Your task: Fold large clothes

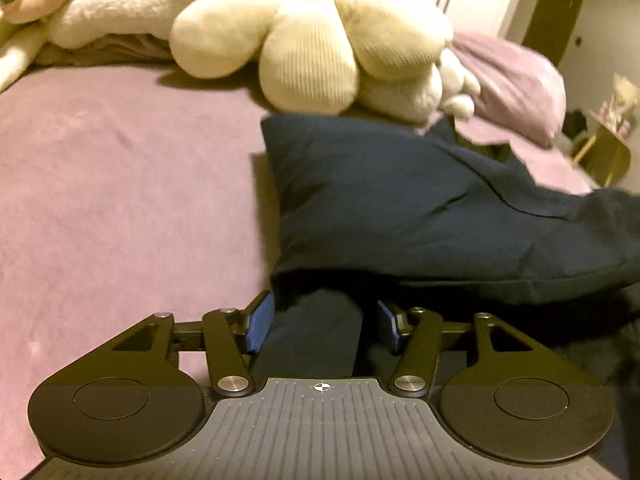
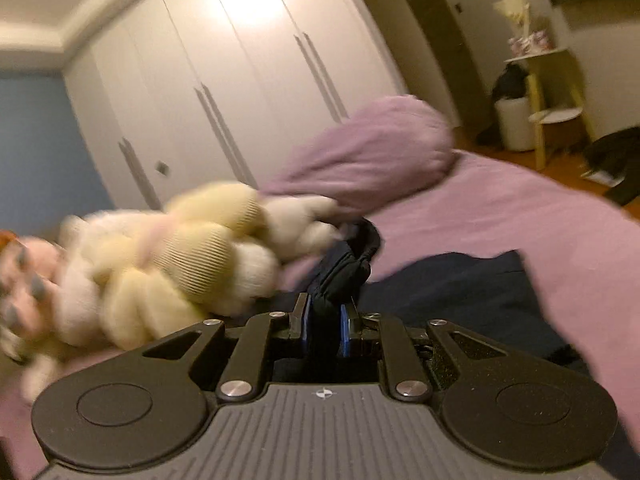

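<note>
Dark navy fabric garment (image 1: 400, 200) fills the space nearest both cameras, spread over a mauve-pink bed sheet (image 1: 120, 180). From the left wrist view, the left gripper (image 1: 324, 322) has its blue-padded fingers (image 1: 262, 322) set apart on either side of a bunched strip of the navy cloth; the left pad touches the cloth while a gap shows by the right pad, so whether it truly pinches cannot be told. A broad folded panel of the garment lifts just ahead of it. From the right wrist view, the right gripper (image 2: 324, 326) has its blue pads (image 2: 306, 326) pressed close onto a thick ridge of the same navy garment (image 2: 340, 272), which rises between them, with the rest lying flat on the sheet (image 2: 520, 208) to the right.

Beyond the cloth sits a cream ribbed flower-shaped plush cushion (image 1: 312, 40), touching the garment's far edge, and a lilac pillow (image 2: 368, 148) behind it. White wardrobe doors (image 2: 240, 80) stand at the back. A yellow side table (image 2: 556, 96) carries small items too blurred to identify, with a white cylindrical bin (image 2: 516, 124) beside it, its contents unseen
</note>
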A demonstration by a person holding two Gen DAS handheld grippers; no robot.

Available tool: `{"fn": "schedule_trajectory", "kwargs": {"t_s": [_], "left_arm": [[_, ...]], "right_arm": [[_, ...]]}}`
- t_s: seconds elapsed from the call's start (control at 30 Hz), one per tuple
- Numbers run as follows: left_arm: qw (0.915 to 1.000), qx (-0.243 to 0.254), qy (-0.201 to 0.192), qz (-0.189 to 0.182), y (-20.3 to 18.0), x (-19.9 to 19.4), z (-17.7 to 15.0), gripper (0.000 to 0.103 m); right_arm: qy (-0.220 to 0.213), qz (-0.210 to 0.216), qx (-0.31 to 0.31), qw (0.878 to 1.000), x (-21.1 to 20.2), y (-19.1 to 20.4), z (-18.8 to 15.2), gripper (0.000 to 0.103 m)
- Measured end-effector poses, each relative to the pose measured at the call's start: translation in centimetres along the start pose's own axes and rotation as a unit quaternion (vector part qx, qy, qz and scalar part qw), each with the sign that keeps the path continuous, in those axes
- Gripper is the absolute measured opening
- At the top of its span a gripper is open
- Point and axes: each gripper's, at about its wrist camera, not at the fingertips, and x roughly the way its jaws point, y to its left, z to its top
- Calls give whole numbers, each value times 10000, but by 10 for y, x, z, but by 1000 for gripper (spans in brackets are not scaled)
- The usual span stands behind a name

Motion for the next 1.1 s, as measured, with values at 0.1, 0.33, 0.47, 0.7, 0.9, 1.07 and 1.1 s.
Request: {"fn": "schedule_trajectory", "kwargs": {"t_s": [0.1, 0.33, 0.47, 0.7, 0.9, 1.07, 1.1], "left_arm": [[9999, -54, 104, 31, 7, 2, -4, 70], [9999, -41, 83, 69, 5, -1, 0, 77], [10000, 41, -12, 29, -3, -6, 1, 82], [9997, 210, -70, 84, -11, -20, 7, 86], [9978, 343, -544, -159, -24, -35, 26, 89], [9963, 372, -511, -589, -59, -12, 29, 89], [9958, 497, -452, -623, -66, -7, 27, 89]], "right_arm": [[658, -477, 44, 9967, 29, -27, -13, 18], [1173, -71, 1595, 9802, 46, -75, -44, 35], [1262, -247, 929, 9873, 58, -59, -41, 18], [446, -957, -910, 9902, 56, -21, -28, 23], [510, -1018, 80, 9935, 33, -53, -21, 40], [409, -371, 285, 9981, 21, -32, -17, 40], [468, -297, 99, 9984, 27, -22, -17, 40]]}}
